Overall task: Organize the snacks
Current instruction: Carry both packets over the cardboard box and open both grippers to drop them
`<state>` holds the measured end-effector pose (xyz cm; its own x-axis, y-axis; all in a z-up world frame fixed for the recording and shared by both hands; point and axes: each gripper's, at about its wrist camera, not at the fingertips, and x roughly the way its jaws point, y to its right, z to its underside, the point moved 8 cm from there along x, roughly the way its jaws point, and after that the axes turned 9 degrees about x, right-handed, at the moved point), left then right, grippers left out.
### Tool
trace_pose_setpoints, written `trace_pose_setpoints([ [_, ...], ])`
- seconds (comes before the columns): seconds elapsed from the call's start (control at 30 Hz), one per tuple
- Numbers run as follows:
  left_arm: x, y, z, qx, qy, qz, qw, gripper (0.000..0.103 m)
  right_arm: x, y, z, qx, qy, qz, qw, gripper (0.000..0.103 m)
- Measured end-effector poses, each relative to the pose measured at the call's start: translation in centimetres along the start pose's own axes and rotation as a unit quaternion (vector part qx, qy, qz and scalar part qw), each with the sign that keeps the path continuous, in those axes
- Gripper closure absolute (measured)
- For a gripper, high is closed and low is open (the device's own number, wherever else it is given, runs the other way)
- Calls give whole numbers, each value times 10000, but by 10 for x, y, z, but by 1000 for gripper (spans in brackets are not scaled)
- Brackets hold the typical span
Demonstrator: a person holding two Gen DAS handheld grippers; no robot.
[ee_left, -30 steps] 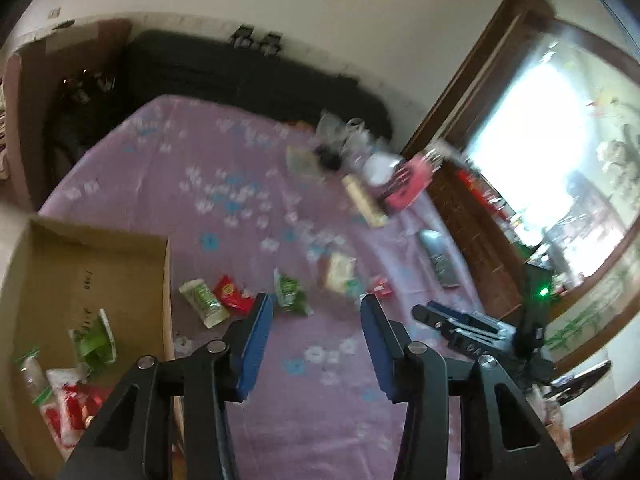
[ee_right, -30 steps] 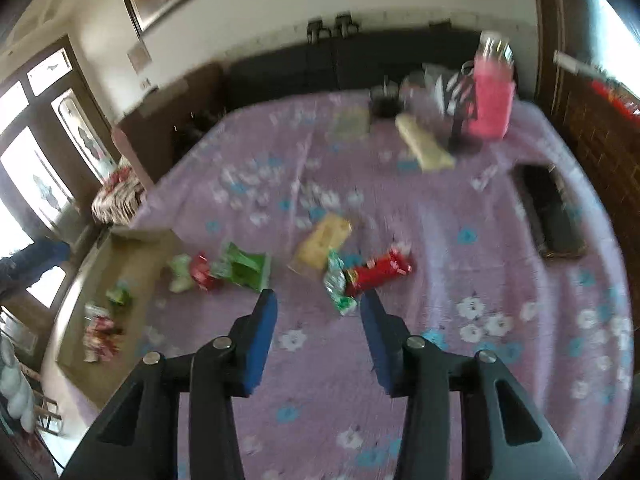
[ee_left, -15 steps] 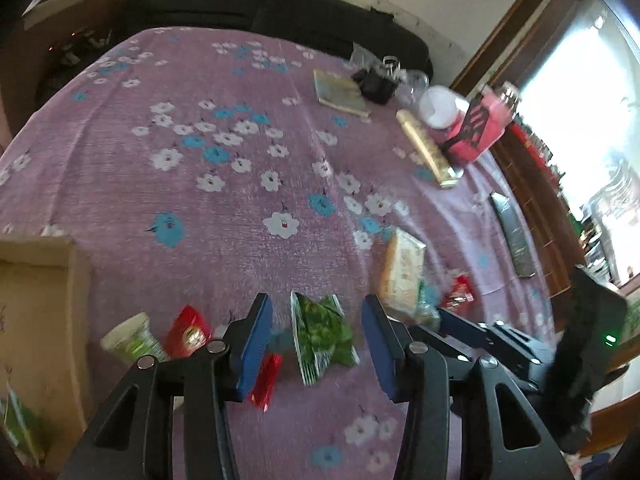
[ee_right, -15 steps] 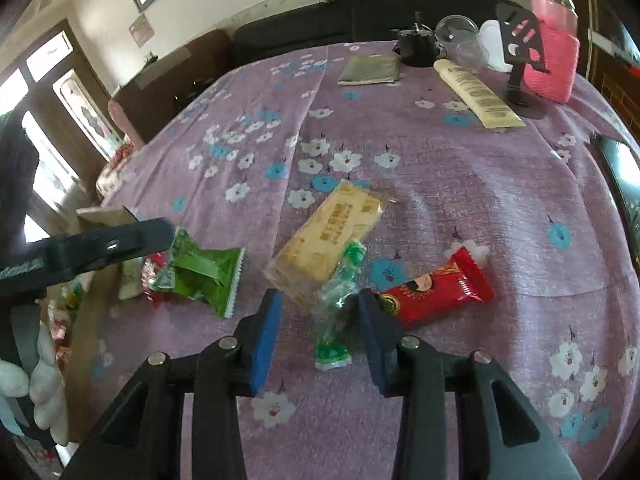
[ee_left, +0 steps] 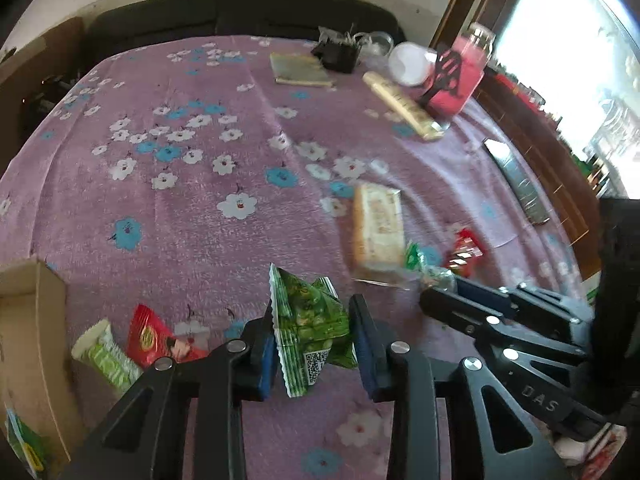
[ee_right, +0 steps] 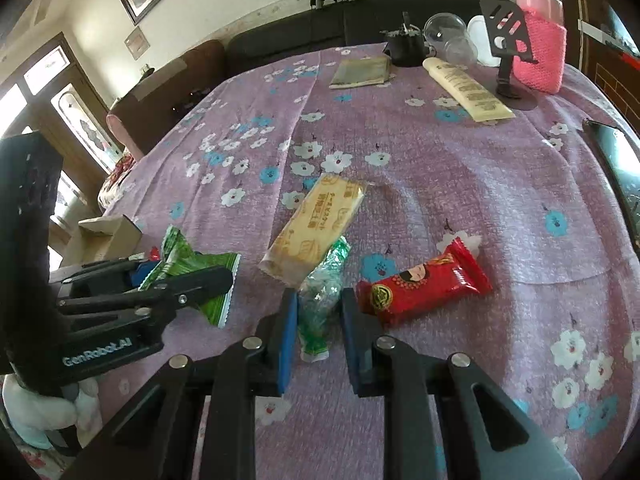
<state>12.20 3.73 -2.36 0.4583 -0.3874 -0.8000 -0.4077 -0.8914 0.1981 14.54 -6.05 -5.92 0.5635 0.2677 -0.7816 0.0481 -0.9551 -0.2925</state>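
Observation:
My left gripper is open around a crumpled green snack packet lying on the purple flowered cloth; the left jaw touches its edge. My right gripper is open with a slim green-and-clear packet between its fingers. A tan biscuit pack lies just beyond it, and a red packet lies to its right. A small red packet and a pale green packet lie beside the cardboard box at the left.
At the far side stand a pink bottle, a black stand, a cream tube, a booklet and clear cups. A dark remote lies near the right edge. A dark sofa runs behind the table.
Both grippers have come down and forward to the cloth. The left now straddles the green packet and the right straddles the slim green packet. Both jaws have narrowed slightly.

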Motion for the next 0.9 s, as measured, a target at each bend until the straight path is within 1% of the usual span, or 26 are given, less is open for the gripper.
trace_pose_setpoints([
  [0.07,-17,3,-1,-75,170,86,9998,70,-11,-2,2,38,36,-70,10000,83],
  [0.17,-54,3,0,-229,527,233,9981,70,-30,-9,6,30,134,-144,9998,83],
  [0.2,-64,3,1,-253,618,243,9975,70,-36,-12,7,23,148,-184,9997,83],
  [0.27,-98,-4,7,-324,899,190,9952,70,-51,-22,11,-16,210,-279,9994,83],
  [0.3,-114,-7,11,-347,1036,123,9939,70,-56,-27,13,-53,239,-303,9992,83],
  [0.37,-151,-24,24,-386,1319,-217,9903,70,-68,-43,17,-163,298,-389,9987,83],
  [0.47,-193,-57,49,-579,1564,-674,9837,69,-79,-70,23,-316,343,-542,9974,83],
  [0.6,-226,-111,85,-921,1659,-1271,9736,69,-81,-120,39,-618,288,-742,9949,82],
  [0.63,-232,-129,96,-1072,1647,-1404,9704,69,-79,-135,44,-684,240,-820,9940,82],
  [0.7,-236,-156,114,-1286,1582,-1507,9673,69,-74,-161,52,-845,163,-904,9922,82],
  [0.77,-235,-178,125,-1380,1474,-1607,9661,69,-66,-191,61,-1057,80,-941,9899,82],
  [0.83,-228,-194,134,-1439,1297,-1638,9673,69,-54,-217,67,-1235,-24,-967,9876,82],
  [0.9,-221,-208,140,-1449,1204,-1656,9680,69,-42,-240,75,-1425,-112,-938,9853,82],
])
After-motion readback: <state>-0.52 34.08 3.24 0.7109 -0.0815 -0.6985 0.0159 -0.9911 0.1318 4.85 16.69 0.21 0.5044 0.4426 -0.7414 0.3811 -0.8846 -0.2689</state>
